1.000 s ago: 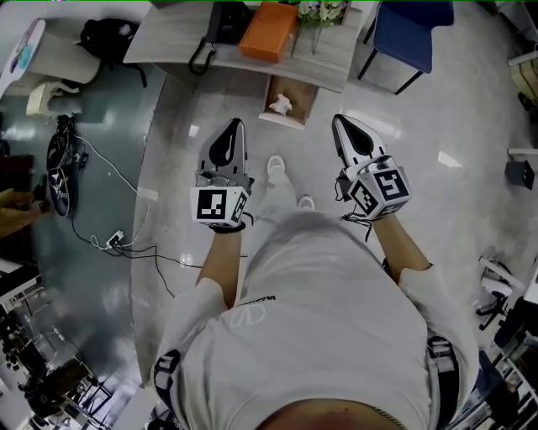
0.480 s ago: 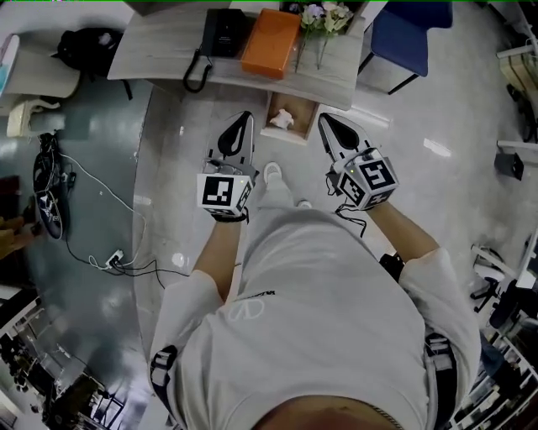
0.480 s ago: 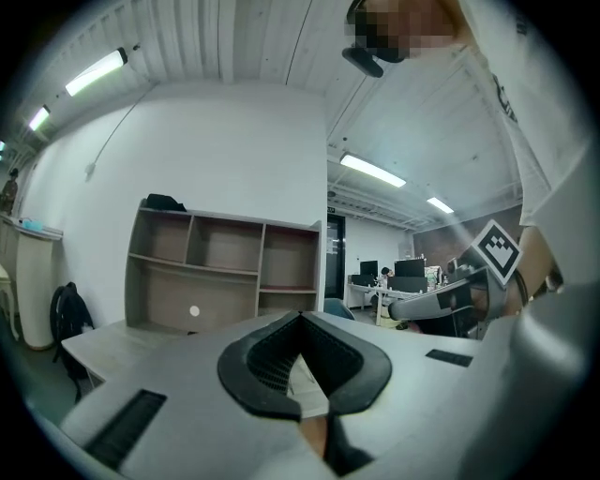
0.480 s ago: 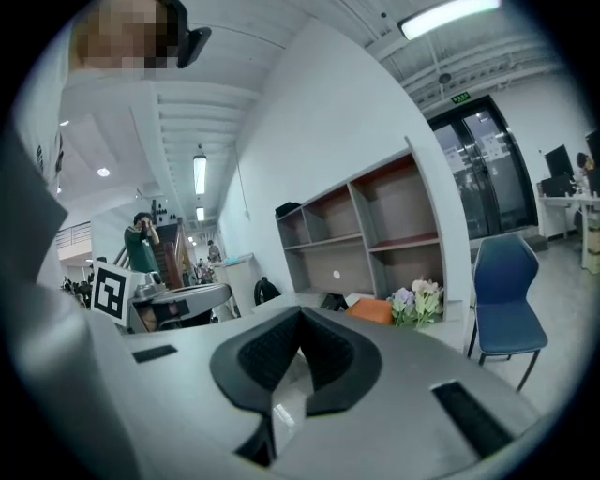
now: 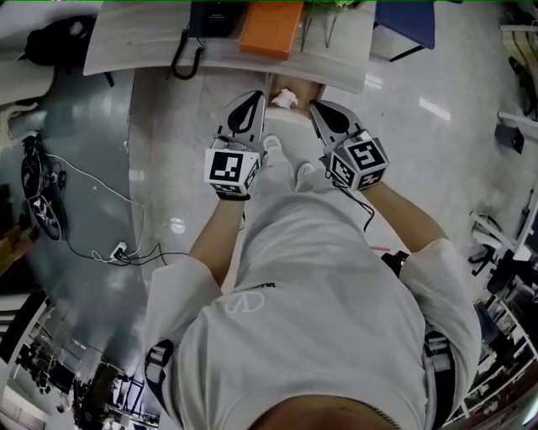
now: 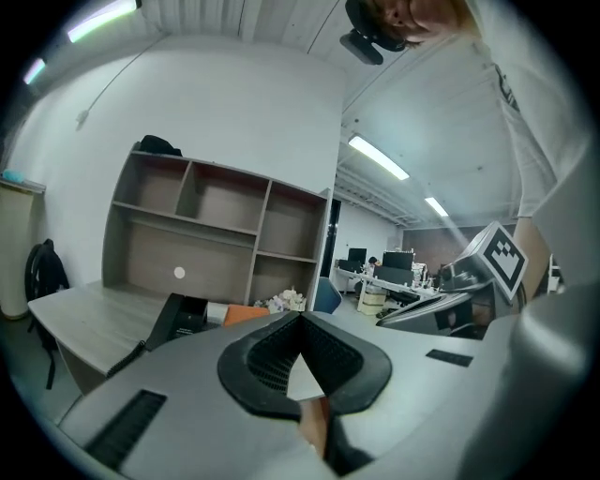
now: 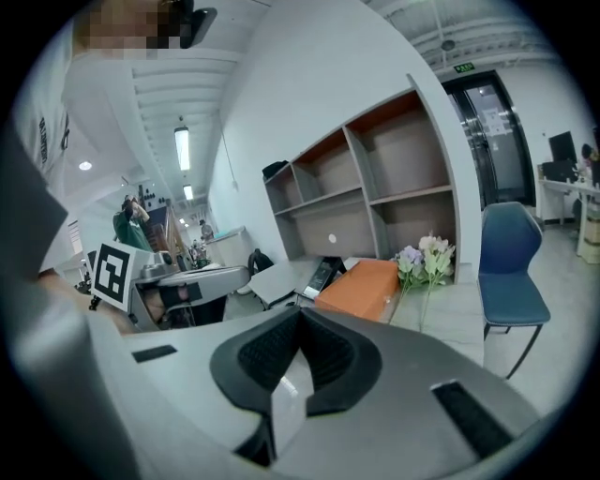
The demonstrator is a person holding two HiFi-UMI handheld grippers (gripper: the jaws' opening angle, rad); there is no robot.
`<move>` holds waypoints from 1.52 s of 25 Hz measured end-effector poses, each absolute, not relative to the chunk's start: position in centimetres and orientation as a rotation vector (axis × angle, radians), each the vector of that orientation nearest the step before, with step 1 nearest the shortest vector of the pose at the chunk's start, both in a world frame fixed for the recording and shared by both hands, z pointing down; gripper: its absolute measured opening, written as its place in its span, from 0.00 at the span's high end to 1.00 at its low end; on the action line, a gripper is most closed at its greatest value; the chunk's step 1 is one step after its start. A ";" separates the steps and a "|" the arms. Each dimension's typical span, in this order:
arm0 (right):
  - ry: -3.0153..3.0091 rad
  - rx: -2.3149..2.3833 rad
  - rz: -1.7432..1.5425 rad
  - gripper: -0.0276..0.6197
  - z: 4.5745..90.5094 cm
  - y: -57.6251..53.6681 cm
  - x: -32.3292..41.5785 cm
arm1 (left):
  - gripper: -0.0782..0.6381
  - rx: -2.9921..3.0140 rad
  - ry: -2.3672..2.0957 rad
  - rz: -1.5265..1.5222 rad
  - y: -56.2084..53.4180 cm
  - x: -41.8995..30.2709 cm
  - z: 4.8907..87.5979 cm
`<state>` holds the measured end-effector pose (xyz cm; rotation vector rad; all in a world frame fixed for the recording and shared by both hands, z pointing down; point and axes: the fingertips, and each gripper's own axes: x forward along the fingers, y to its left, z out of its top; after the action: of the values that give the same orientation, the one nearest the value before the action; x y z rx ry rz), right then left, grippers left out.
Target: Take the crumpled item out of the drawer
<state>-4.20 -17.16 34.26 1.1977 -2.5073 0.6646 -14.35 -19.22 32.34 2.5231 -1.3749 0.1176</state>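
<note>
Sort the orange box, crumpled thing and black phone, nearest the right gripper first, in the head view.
1. Crumpled item, in the drawer just left of the right gripper.
2. Orange box, on the desk beyond.
3. Black phone, farther left there.

An office is showing itself here: a black desk telephone (image 5: 212,17) and an orange box (image 5: 271,29) are sitting on a pale wooden worktop (image 5: 134,42), a blue chair (image 7: 511,258) is standing beside it, an open shelving unit (image 6: 216,234) is lining the wall, and strip lights (image 6: 379,157) are glowing over distant rows of monitors (image 6: 398,260).
</note>
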 end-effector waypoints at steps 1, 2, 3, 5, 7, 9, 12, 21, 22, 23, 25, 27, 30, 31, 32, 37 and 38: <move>-2.494 1.195 0.688 0.95 35.1 -17.2 -4.4 | 0.89 2.516 -1.364 0.137 -19.4 -14.3 33.2; -2.479 1.191 0.712 0.95 35.9 -17.2 -4.5 | 0.89 2.506 -1.352 0.156 -19.5 -14.2 34.2; -2.463 1.186 0.735 0.95 36.8 -17.2 -4.6 | 0.89 2.495 -1.339 0.175 -19.5 -14.1 35.2; -2.441 1.172 0.762 0.95 38.5 -17.7 -4.8 | 0.89 2.475 -1.322 0.207 -19.8 -13.6 37.0; -2.430 1.161 0.771 0.95 40.1 -18.4 -4.9 | 0.89 2.463 -1.311 0.237 -20.4 -12.9 38.9; -2.414 1.158 0.785 0.95 41.7 -18.8 -4.8 | 0.89 2.456 -1.296 0.274 -20.8 -12.2 40.8; -2.369 1.162 0.859 0.95 44.8 -18.3 -4.4 | 0.89 2.420 -1.267 0.333 -20.5 -11.2 44.1; -2.272 1.236 1.006 0.95 53.6 -18.3 -0.2 | 0.89 2.358 -1.223 0.428 -20.3 -8.1 54.1; -2.263 1.241 1.016 0.95 54.5 -18.2 0.2 | 0.89 2.344 -1.217 0.437 -20.1 -7.7 55.2; -2.256 1.248 1.025 0.95 55.4 -18.2 0.6 | 0.89 2.336 -1.211 0.446 -20.0 -7.4 56.3; -2.245 1.264 1.039 0.95 57.1 -18.4 1.4 | 0.89 2.331 -1.200 0.467 -19.8 -6.5 58.2; -2.234 1.279 1.053 0.95 58.7 -18.4 1.9 | 0.89 2.332 -1.203 0.468 -19.9 -5.8 59.5; -2.223 1.304 1.082 0.95 60.2 -18.2 2.3 | 0.89 2.319 -1.203 0.469 -19.6 -5.3 61.2; -2.223 1.312 1.086 0.95 60.6 -18.2 2.4 | 0.89 2.317 -1.203 0.467 -19.6 -5.1 61.7; -2.223 1.318 1.089 0.95 61.1 -18.2 2.4 | 0.89 2.317 -1.204 0.464 -19.7 -4.9 62.1; -2.223 1.333 1.115 0.95 63.5 -17.8 2.3 | 0.89 2.308 -1.206 0.474 -19.4 -4.4 64.7; -2.227 1.335 1.115 0.95 64.0 -17.9 2.2 | 0.89 2.307 -1.207 0.476 -19.4 -4.4 65.2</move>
<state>2.22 -17.94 63.99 1.3352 -2.2266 1.1155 -4.41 -19.39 65.18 2.3069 -1.2074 0.4761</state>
